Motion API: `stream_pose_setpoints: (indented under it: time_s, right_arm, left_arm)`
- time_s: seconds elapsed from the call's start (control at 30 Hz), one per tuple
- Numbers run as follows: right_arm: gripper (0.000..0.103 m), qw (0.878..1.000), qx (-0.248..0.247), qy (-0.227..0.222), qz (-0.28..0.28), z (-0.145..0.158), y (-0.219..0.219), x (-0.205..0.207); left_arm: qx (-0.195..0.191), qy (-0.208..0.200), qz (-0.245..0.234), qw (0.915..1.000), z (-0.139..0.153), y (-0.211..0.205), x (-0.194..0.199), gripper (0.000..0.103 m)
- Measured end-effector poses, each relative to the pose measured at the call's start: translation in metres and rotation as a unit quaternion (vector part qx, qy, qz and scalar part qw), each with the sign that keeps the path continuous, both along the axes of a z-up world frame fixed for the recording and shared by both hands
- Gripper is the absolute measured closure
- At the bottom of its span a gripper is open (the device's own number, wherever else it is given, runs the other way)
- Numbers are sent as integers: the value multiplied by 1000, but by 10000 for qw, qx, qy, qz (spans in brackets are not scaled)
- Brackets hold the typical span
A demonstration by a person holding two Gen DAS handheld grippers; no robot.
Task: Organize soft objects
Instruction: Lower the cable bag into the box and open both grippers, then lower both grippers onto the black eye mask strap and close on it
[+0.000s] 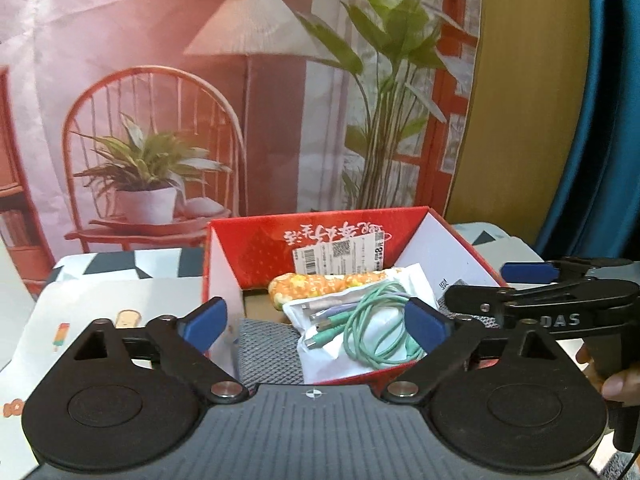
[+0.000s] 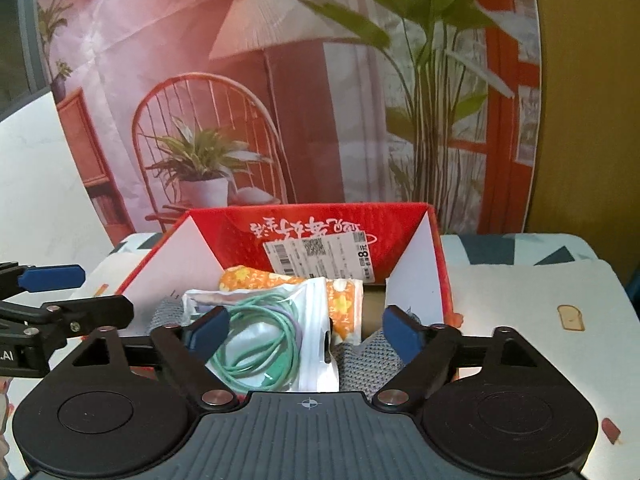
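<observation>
I count one red cardboard box, open at twelve o'clock ahead of my tools. Inside it lie one clear plastic pouch holding one coiled mint-green cable, one orange flower-print soft roll, and one grey knitted cloth. One white barcode label sticks on its far wall.

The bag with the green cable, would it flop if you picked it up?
Probably. The bag looks like thin glossy plastic, so it may sag and slip. The coiled cable inside looks light and could slide around.
</observation>
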State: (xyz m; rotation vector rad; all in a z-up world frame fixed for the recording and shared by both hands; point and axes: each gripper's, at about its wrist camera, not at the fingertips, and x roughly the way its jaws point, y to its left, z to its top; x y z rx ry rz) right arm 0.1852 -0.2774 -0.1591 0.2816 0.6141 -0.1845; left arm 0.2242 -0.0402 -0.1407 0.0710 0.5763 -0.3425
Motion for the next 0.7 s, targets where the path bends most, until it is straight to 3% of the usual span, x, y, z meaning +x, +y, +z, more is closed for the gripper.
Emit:
stream_pose_setpoints:
  time_s: [0.13, 0.7]
  right_arm:
    - [1, 9998, -151, -106, 55, 6, 5, -14]
    - [1, 9999, -136, -27, -24, -5, 6, -42]
  left_arm:
    - [31, -62, 100, 9999, 3, 7, -15, 1]
    - [6, 80, 237, 9997, -19, 28, -43, 0]
